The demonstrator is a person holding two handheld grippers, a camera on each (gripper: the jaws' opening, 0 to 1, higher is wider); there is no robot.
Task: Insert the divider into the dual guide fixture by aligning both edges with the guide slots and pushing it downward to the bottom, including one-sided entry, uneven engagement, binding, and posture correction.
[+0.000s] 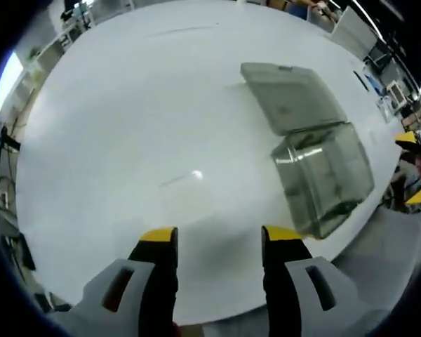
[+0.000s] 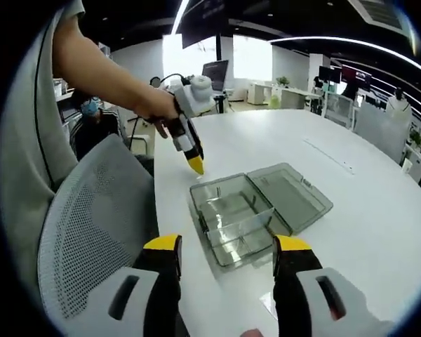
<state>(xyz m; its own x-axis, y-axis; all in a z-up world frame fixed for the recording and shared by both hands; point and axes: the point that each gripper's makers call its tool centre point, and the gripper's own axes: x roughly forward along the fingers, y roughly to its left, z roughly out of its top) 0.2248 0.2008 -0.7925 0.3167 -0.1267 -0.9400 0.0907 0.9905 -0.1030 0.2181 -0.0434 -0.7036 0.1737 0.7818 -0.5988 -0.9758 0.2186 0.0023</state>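
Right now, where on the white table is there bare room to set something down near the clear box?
The white table is bare between the left hand-held gripper and the clear box; also beyond its open lid. It is crowded at the table's edge, where box, mesh chair and the person's arm meet.

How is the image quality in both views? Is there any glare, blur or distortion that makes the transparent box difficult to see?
Left gripper view: strong fisheye bending; soft blur overall; a small glare spot on the white table; the transparent box looks smoky but readable. Right gripper view: sharper; bright windows wash out the background; ceiling light strips curve with the lens; the box and its open lid show clearly.
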